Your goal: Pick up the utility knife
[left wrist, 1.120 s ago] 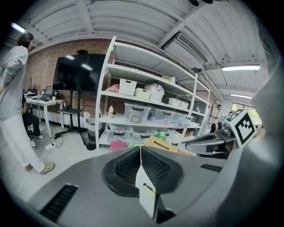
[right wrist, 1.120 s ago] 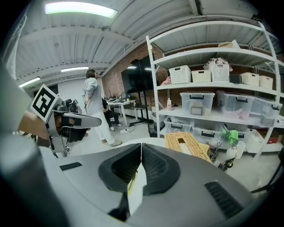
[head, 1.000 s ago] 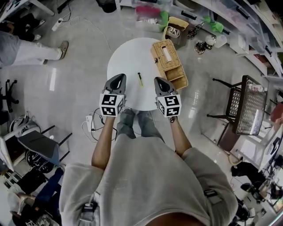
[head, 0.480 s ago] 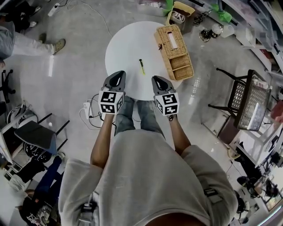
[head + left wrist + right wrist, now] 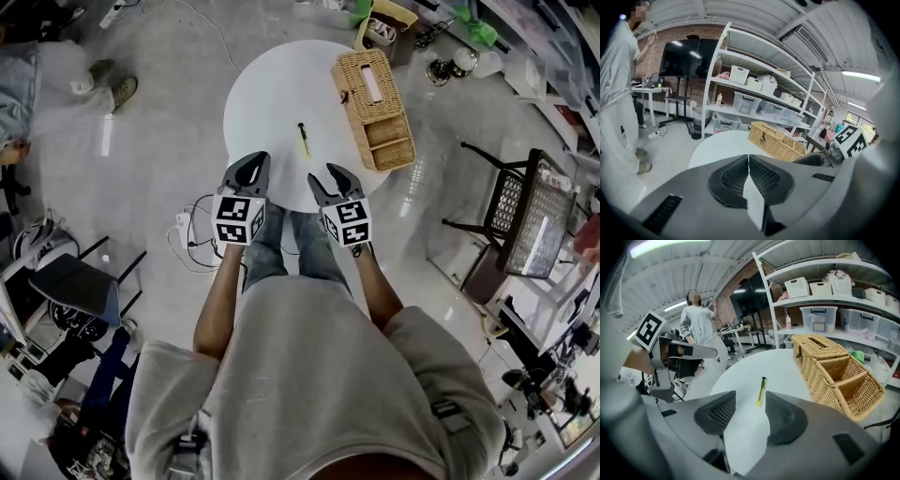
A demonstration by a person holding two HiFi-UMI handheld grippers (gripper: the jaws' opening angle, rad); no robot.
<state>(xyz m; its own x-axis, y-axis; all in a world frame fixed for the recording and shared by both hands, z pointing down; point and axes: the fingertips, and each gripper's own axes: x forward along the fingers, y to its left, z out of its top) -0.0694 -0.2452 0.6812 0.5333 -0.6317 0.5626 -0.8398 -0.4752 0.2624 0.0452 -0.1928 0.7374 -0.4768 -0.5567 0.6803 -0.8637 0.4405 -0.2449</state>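
Bystander: a person (image 5: 618, 93) stands at the far left of the left gripper view with one arm raised. The head view catches only the legs and shoes in its top left corner.
Left gripper (image 5: 247, 167): it hovers over the near edge of the table (image 5: 272, 94). Its own view shows the jaws pressed together with nothing between them. That view takes in the tabletop and the basket, but the knife shows only in the other two views.
Utility knife (image 5: 303, 140): yellow and black, it lies flat near the middle of the round white table. It is left of the basket and apart from both grippers.
Right gripper (image 5: 326, 178): its jaws stand apart and have just been opening, with nothing between the pads. Its own view looks through the gap at bare tabletop, with the knife lying beyond.
Basket (image 5: 375, 108): wicker, at the table's right edge. The right gripper view shows its open compartments.
Shelves (image 5: 825, 287): white, holding bins, and clear in both gripper views.
Chair (image 5: 520, 225): dark mesh, on the floor at the right, seen in the head view only.
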